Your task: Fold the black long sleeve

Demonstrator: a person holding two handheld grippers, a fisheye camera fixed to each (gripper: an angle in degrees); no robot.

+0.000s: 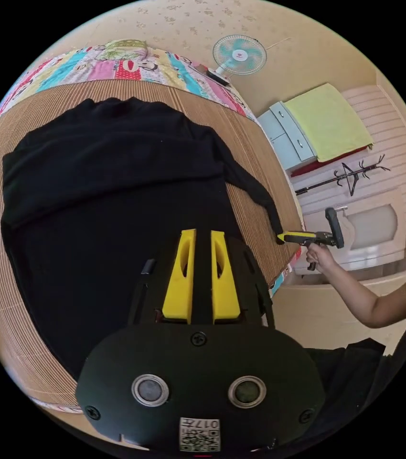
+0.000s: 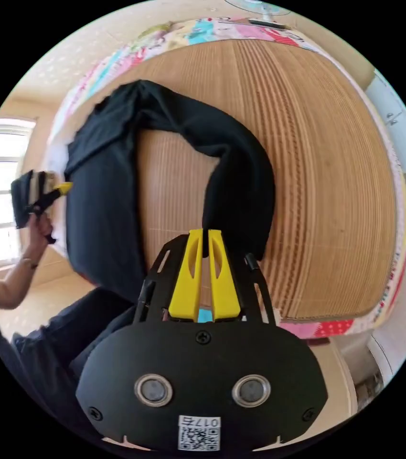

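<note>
Bamboo mat (image 1: 255, 158) covered bed, cartoon-print sheet (image 1: 117, 64) poking out past mat's far edge. Teal fan (image 1: 239, 54) near mat corner; white cabinet (image 1: 286, 136) with yellow-green towel (image 1: 327, 122) beside mat.

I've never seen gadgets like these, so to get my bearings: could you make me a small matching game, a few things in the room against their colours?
Things:
1. long sleeve shirt
2. cloth on the cabinet
3. mat under the shirt
4. fan

Colours:
A. pale teal
B. black
C. tan, ribbed
D. yellow-green

Pairs: 1-B, 2-D, 3-C, 4-A

The right claw is shut on the shirt's sleeve end; the left claw sits over the shirt's body with its jaws close together.
</note>
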